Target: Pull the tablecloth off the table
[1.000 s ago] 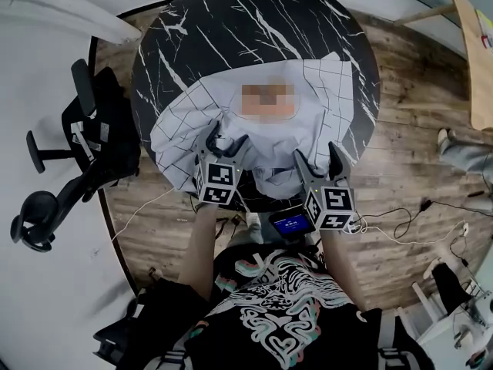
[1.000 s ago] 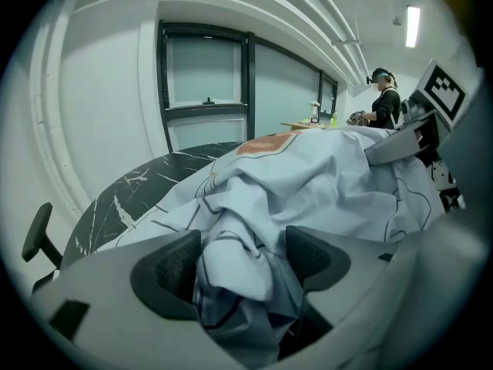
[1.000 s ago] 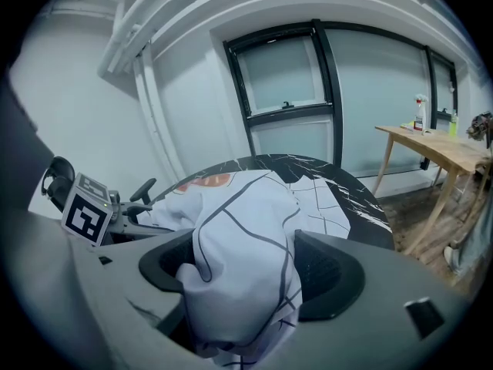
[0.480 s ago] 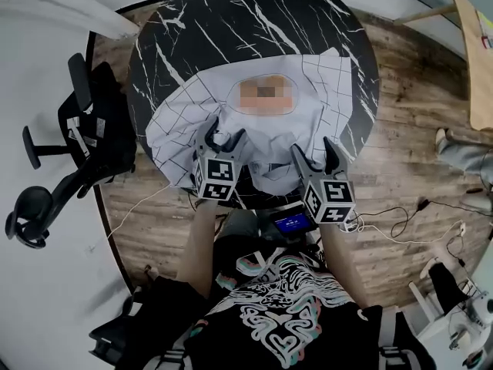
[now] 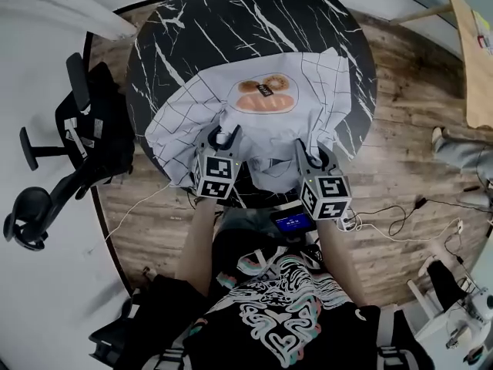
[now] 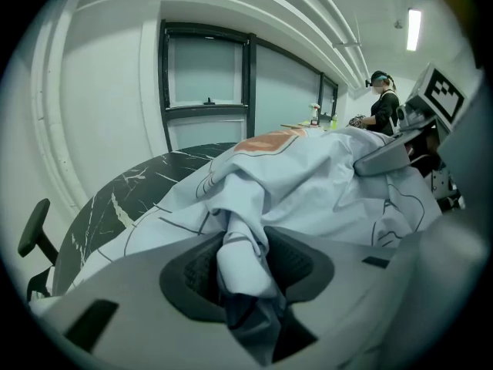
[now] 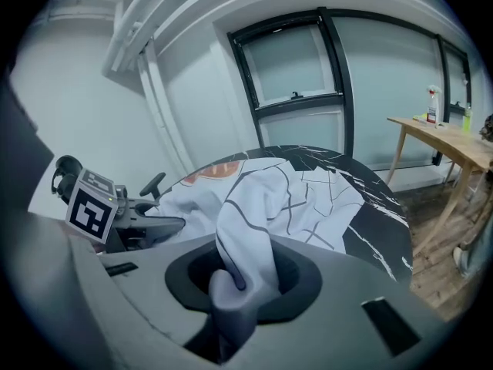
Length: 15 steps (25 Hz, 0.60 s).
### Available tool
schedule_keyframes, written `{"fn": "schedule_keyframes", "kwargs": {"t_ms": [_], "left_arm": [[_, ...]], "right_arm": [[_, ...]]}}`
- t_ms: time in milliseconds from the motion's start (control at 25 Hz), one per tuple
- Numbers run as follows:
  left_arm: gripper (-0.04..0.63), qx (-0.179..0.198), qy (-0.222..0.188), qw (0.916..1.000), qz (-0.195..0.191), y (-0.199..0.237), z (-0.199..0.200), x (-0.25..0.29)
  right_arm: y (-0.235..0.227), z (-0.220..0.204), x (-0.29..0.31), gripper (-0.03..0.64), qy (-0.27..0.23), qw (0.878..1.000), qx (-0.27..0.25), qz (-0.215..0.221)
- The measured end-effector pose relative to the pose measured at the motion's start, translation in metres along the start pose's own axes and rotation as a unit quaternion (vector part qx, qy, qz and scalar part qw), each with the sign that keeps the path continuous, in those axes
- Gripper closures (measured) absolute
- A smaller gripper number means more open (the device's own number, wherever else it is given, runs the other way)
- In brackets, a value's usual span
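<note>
left tongs [image 5: 222, 137] and right tongs [image 5: 314, 157] are both closing, each clenched on a bunched fold of the white tablecloth [image 5: 266, 126]; the rest of it lies just ahead of them, rumpled over the black marbled counter [image 5: 231, 21].

a round black marble table [image 5: 254, 21] carries a rumpled white tablecloth [image 5: 308, 91].

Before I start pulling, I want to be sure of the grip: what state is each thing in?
tablecloth: crumpled, bunched at the near edge, covering only part of the table.
left gripper: jaws closing, pinching a fold of tablecloth.
right gripper: jaws closing, pinching a fold of tablecloth.
round marble table: far part uncovered.
office chair: unoccupied, standing left of the table.
</note>
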<state>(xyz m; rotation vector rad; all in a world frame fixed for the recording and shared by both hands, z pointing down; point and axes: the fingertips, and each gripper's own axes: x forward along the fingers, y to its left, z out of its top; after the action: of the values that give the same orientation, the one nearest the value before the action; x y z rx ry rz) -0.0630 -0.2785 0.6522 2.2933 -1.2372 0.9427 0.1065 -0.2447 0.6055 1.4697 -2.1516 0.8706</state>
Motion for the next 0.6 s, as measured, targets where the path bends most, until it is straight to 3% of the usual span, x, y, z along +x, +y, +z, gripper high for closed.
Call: {"fn": "schedule_keyframes", "kwargs": {"t_ms": [280,600], "left_arm": [[0.485,-0.001,-0.002,0.9996,-0.029,0.0003,0.0034,-0.0003],[0.511,0.015,-0.028,0.999,-0.031,-0.0006,0.0078,-0.0048]], "right_arm": [[0.0017,0.0012,0.0049,0.56,0.002,1.0,0.023,-0.004],[0.0015,0.0015,0.0051,0.569,-0.007,0.999,0.046,-0.025]]}}
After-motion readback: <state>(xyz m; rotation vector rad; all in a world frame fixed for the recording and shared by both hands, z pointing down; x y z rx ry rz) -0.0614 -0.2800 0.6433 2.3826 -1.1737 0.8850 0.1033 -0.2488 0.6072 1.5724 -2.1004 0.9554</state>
